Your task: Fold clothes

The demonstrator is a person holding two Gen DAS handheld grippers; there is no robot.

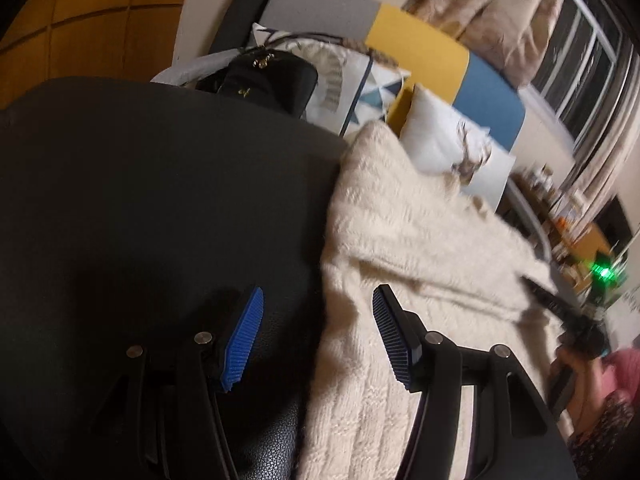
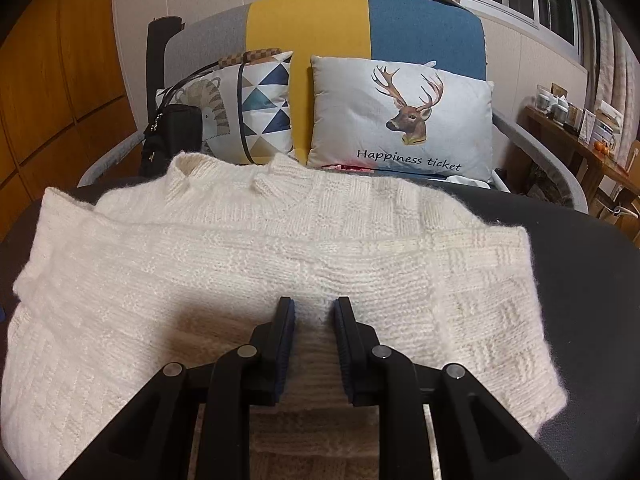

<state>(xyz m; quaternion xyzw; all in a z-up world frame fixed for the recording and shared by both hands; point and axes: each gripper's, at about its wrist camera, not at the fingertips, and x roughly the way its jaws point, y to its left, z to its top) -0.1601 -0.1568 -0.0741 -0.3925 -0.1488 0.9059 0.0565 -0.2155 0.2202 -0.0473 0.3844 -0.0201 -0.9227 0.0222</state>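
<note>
A cream knit sweater lies on a black leather surface, collar at the far side, with a sleeve folded across its body. My right gripper sits low over the sweater's near middle, its jaws close together with a fold of the knit between them. In the left wrist view the sweater lies to the right on the black surface. My left gripper is open and empty, straddling the sweater's left edge. The right gripper shows at the far right of that view.
A grey, yellow and blue sofa back stands behind. A deer cushion, a triangle-pattern cushion and a black bag lean on it. A wooden shelf with jars stands at the right. Wooden cabinets stand at the left.
</note>
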